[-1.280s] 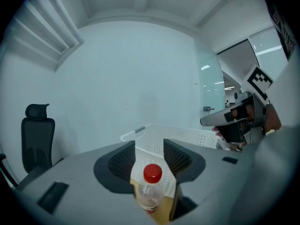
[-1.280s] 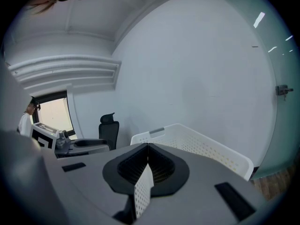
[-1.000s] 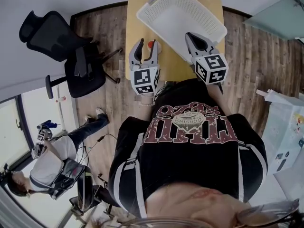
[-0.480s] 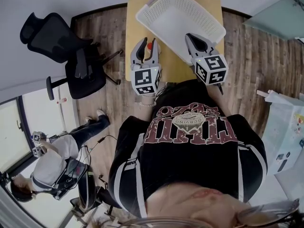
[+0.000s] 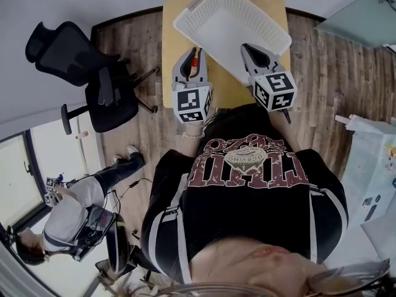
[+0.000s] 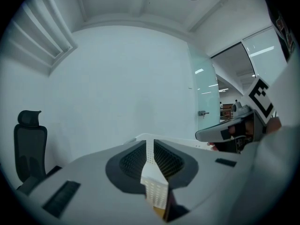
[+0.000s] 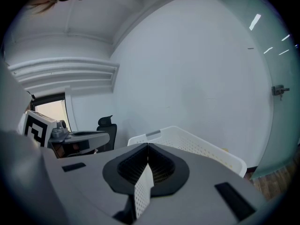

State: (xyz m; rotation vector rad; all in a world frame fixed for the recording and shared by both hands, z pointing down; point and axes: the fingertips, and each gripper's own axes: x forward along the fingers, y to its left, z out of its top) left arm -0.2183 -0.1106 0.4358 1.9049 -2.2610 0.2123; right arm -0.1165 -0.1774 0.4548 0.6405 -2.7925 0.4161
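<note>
A white perforated basket (image 5: 230,23) rests tilted over a small wooden table (image 5: 175,17). My left gripper (image 5: 190,55) is at the basket's near-left rim; in the left gripper view its jaws (image 6: 150,147) are shut on a strip of the basket wall (image 6: 153,187). A red bottle cap (image 5: 193,61) shows right by those jaws in the head view; the bottle's body is hidden. My right gripper (image 5: 249,48) is at the near-right rim, and its jaws (image 7: 147,150) are shut on the basket wall (image 7: 142,191), with the basket's far rim (image 7: 201,150) beyond.
A black office chair (image 5: 74,54) stands left of the table on the wood floor. Another person (image 5: 68,224) stands at the lower left. A glass partition (image 6: 208,97) and plain white walls lie beyond the basket. Each gripper shows in the other's view.
The left gripper has moved forward and shut on the basket wall. The red-capped bottle has dropped out of its view. The basket has shifted slightly to the left. The right gripper keeps its grip.
</note>
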